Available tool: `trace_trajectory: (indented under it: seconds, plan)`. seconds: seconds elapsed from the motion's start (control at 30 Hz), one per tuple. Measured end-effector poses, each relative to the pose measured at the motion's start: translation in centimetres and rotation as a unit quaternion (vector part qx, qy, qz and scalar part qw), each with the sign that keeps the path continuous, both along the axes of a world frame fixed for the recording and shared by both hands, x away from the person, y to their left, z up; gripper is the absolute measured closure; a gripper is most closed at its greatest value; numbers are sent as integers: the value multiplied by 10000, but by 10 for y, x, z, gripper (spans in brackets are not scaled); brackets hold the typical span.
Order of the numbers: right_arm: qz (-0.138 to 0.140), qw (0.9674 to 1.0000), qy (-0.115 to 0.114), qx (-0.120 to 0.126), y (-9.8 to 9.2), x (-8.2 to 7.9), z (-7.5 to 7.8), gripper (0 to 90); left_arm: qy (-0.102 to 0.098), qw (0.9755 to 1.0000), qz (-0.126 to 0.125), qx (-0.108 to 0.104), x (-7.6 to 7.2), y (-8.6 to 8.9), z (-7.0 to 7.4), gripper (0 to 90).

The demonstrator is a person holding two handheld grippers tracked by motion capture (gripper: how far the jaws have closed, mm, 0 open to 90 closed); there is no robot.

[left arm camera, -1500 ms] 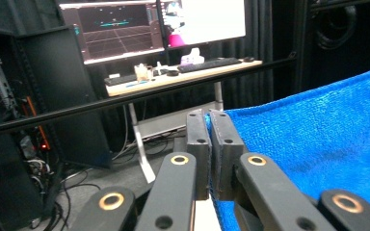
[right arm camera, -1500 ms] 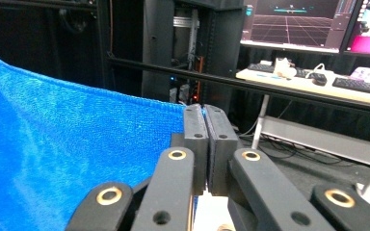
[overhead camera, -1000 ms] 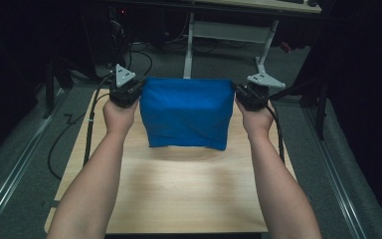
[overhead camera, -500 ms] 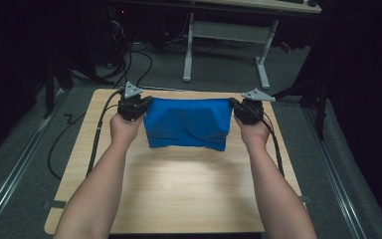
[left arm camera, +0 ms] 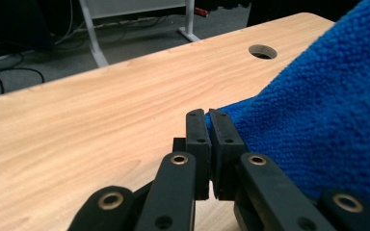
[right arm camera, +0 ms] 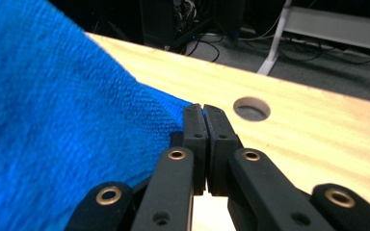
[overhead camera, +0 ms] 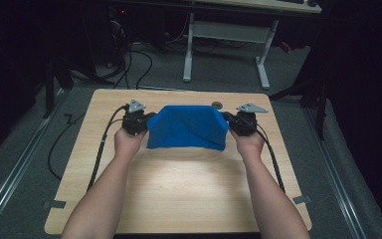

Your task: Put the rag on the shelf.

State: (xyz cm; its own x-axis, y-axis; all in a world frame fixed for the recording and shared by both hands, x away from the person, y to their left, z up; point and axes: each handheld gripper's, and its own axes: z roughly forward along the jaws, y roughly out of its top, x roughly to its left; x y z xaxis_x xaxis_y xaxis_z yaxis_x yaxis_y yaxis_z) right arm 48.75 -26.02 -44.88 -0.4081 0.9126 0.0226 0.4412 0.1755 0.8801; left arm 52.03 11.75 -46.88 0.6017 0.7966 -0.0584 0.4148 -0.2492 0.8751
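Dark floor, trailing cables and the white legs of another desk are lying beyond the far edge of the pale wooden surface (overhead camera: 179,194), which is lit most strongly at its middle. Toward the far edge, a blue cloth (overhead camera: 188,127) is being held up between the two grippers, one at each upper corner, so that it is spreading out between them and its lower edge is hanging down toward the wood; whether that edge is touching the surface cannot be told. The left gripper (overhead camera: 135,119) is being kept toward the far left corner and the right gripper (overhead camera: 242,122) toward the far right corner, apparently so that the fabric is being stretched wide and kept from bunching. In the left gripper view, the fingers (left arm camera: 198,144) are pressed together on a corner of the cloth, a little blue pile showing at their tips. In the right gripper view, the fingers (right arm camera: 195,139) are likewise closed tight on the opposite corner, the fabric running off to one side. A round cable hole (left arm camera: 262,51) is lying in the wood just past the cloth, near the far edge. Judging by the level, matched holds, a fold or a laying-out is probably being prepared.
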Motion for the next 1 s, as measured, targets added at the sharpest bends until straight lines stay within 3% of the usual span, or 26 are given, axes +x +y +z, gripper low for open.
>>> trace_trajectory:
  seconds: [0.13, 0.5, 1.0]
  plan:
    - [23, 9998, 167, 67, 0, -1, -11, 895, 63, 10000, -2, 22, -3, 1, -8, 879]
    - [12, 9994, 344, 96, -2, -6, -30, 894, 210, 9998, -17, -33, -15, 6, -30, 878]
    - [30, 9990, 425, 95, -4, -9, -40, 882, 259, 9997, 5, -18, -24, 11, -39, 845]
